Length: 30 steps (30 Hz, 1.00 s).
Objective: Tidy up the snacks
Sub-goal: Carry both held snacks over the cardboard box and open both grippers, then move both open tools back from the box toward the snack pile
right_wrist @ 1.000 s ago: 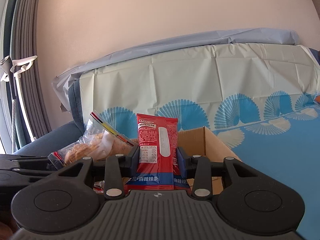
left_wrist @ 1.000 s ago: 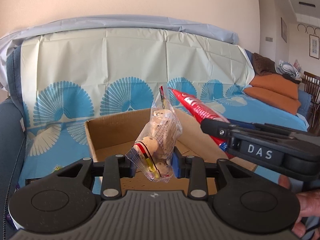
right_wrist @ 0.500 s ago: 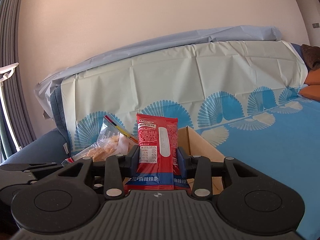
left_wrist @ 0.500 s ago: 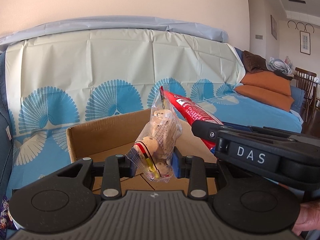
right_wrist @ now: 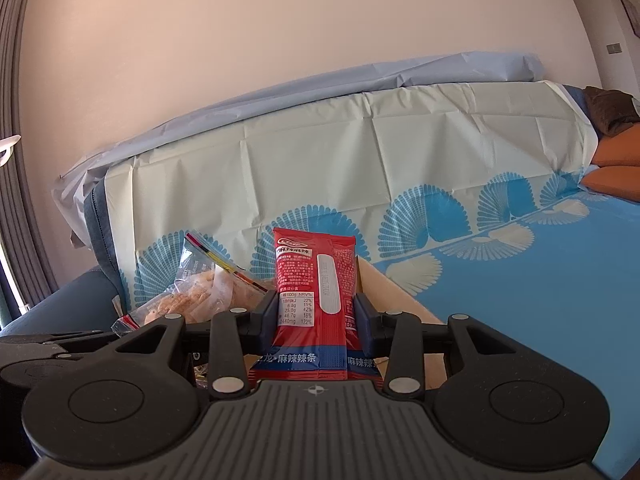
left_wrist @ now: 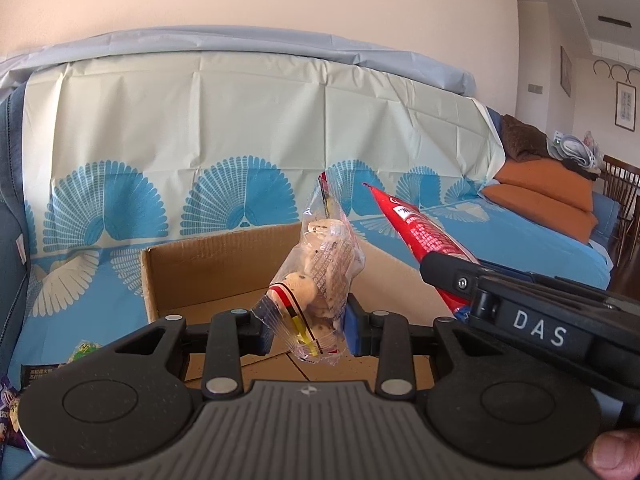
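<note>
My left gripper point(left_wrist: 306, 330) clamps a clear crinkly bag of round biscuits point(left_wrist: 320, 276); my right gripper point(right_wrist: 316, 316) clamps a red foil snack packet point(right_wrist: 314, 284). Both hang over the open brown cardboard box point(left_wrist: 208, 264). Risk: the closely spaced grippers collide, or slick film slips and a packet lands outside the box.

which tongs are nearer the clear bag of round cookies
Left: the left tongs are shut on the clear bag of round cookies; the right tongs, beside it, grip a red packet.
</note>
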Motion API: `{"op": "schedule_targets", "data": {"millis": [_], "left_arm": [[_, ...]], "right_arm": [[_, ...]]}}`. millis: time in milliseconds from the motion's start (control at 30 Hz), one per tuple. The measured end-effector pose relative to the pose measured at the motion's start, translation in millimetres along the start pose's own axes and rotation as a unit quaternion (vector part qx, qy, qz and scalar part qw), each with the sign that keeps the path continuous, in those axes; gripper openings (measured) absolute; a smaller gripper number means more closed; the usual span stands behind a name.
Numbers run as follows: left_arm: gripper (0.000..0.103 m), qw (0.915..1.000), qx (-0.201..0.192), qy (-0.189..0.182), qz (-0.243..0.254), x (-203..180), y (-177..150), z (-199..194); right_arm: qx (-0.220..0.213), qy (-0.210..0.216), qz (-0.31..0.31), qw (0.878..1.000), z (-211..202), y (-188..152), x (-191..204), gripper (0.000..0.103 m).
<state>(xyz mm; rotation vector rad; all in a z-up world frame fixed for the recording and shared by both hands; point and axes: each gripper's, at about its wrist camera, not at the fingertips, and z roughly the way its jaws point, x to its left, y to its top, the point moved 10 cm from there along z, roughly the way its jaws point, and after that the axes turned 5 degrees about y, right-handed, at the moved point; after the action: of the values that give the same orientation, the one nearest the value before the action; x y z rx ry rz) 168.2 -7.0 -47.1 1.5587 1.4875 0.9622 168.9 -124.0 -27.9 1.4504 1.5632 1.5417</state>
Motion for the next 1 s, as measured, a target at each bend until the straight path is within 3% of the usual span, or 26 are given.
{"op": "schedule_targets", "data": {"millis": [567, 633, 767, 1000], "left_arm": [[0.039, 0.9997, 0.004, 0.0, -0.023, 8.9, 2.2, -2.2], [0.043, 0.9996, 0.013, 0.004, -0.026, 11.7, -0.1, -0.4], [0.052, 0.9987, 0.013, 0.008, -0.05, 25.3, 1.7, -2.8], [0.052, 0.9982, -0.02, 0.017, -0.054, 40.2, 2.8, -18.5]], "right_arm": [[0.004, 0.0, -0.024, 1.0, 0.4, -2.1, 7.3, 0.044], [0.008, 0.004, -0.031, 0.999, 0.8, -2.7, 8.9, 0.044], [0.011, 0.001, -0.027, 1.0, 1.6, -1.5, 8.2, 0.06], [0.01, 0.013, -0.048, 0.999, -3.9, 0.2, 25.9, 0.062]]}}
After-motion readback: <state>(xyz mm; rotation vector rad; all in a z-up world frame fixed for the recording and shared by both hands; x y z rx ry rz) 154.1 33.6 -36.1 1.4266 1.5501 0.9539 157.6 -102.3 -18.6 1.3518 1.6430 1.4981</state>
